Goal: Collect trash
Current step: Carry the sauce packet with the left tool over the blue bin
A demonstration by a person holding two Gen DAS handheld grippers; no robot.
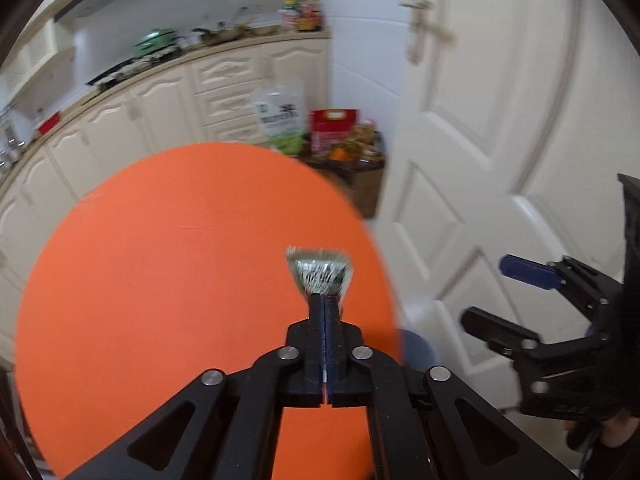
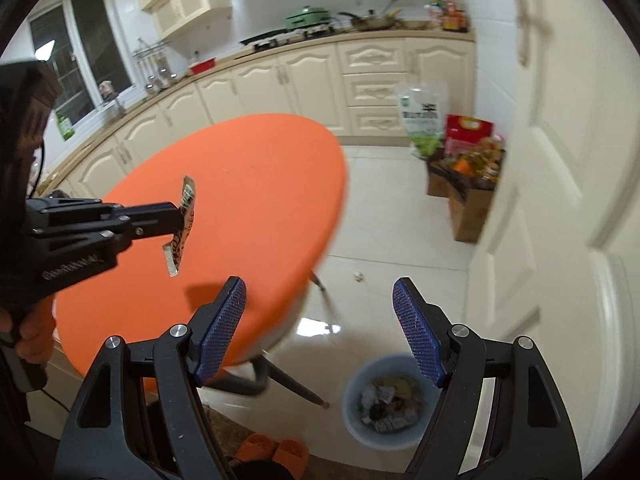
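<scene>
My left gripper [image 1: 325,300] is shut on a small silver printed wrapper [image 1: 320,270] and holds it in the air above the round orange table [image 1: 160,260]. In the right wrist view the same left gripper [image 2: 176,216] holds the wrapper [image 2: 182,224] upright over the table [image 2: 260,184]. My right gripper [image 2: 320,308] is open and empty, past the table's right edge, above a blue trash bin [image 2: 386,400] on the floor holding crumpled rubbish. The right gripper [image 1: 492,292] also shows at the right of the left wrist view.
A white door [image 2: 560,160] stands close on the right. Cardboard boxes with food bags [image 2: 468,168] sit by the cream cabinets [image 2: 320,76]. A small scrap [image 2: 357,276] lies on the tiled floor. Orange slippers [image 2: 272,454] lie near the table legs [image 2: 296,388].
</scene>
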